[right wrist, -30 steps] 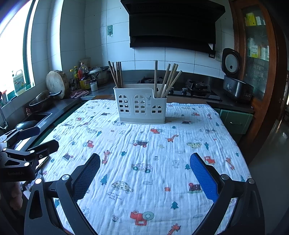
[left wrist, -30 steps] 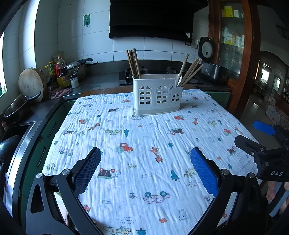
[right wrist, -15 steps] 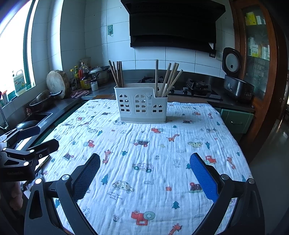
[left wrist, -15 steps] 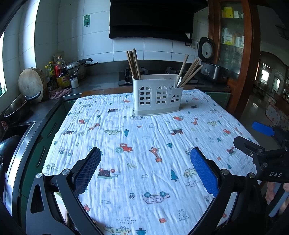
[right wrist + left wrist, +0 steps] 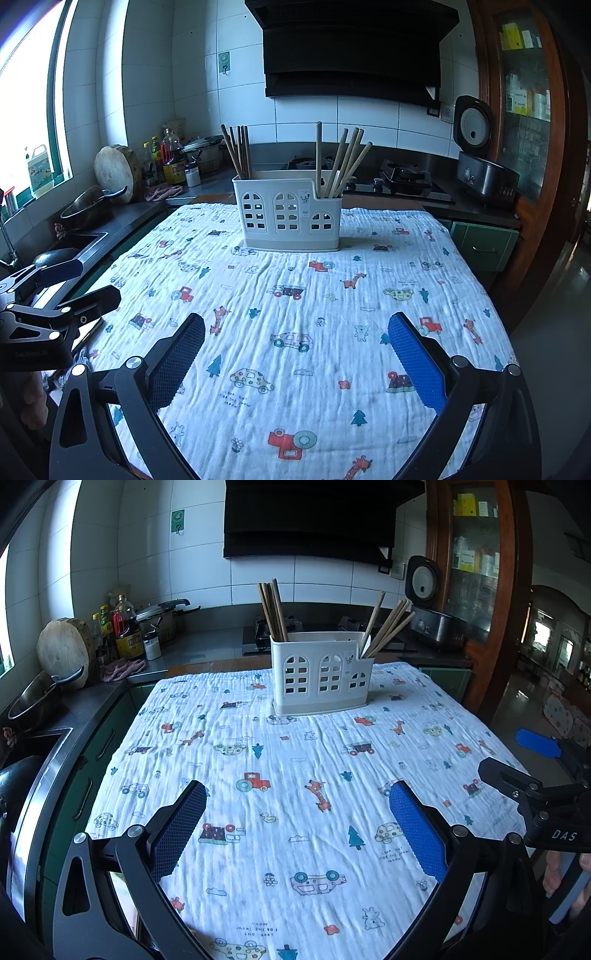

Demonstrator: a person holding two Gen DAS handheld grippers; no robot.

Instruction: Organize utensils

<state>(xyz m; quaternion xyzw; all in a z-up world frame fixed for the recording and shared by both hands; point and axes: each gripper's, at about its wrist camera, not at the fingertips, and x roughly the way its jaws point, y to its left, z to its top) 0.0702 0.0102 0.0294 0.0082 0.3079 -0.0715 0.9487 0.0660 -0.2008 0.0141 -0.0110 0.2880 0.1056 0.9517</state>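
A white utensil holder (image 5: 320,674) (image 5: 290,212) stands upright at the far side of the table. Dark chopsticks (image 5: 271,609) (image 5: 238,149) stand in its left compartment and lighter chopsticks (image 5: 388,626) (image 5: 341,160) lean in its right compartment. My left gripper (image 5: 297,818) is open and empty above the near part of the cloth. My right gripper (image 5: 295,341) is open and empty too. The right gripper also shows at the right edge of the left wrist view (image 5: 532,771). The left gripper shows at the left edge of the right wrist view (image 5: 59,291).
A white printed cloth (image 5: 295,760) covers the table. A counter at the left holds a pan (image 5: 37,698), a round wooden board (image 5: 62,651) and bottles (image 5: 127,629). A stove (image 5: 402,177) and a rice cooker (image 5: 480,162) stand behind.
The right wrist view has crept slightly rightward and toward the holder. The left gripper has barely moved. Both stay open.
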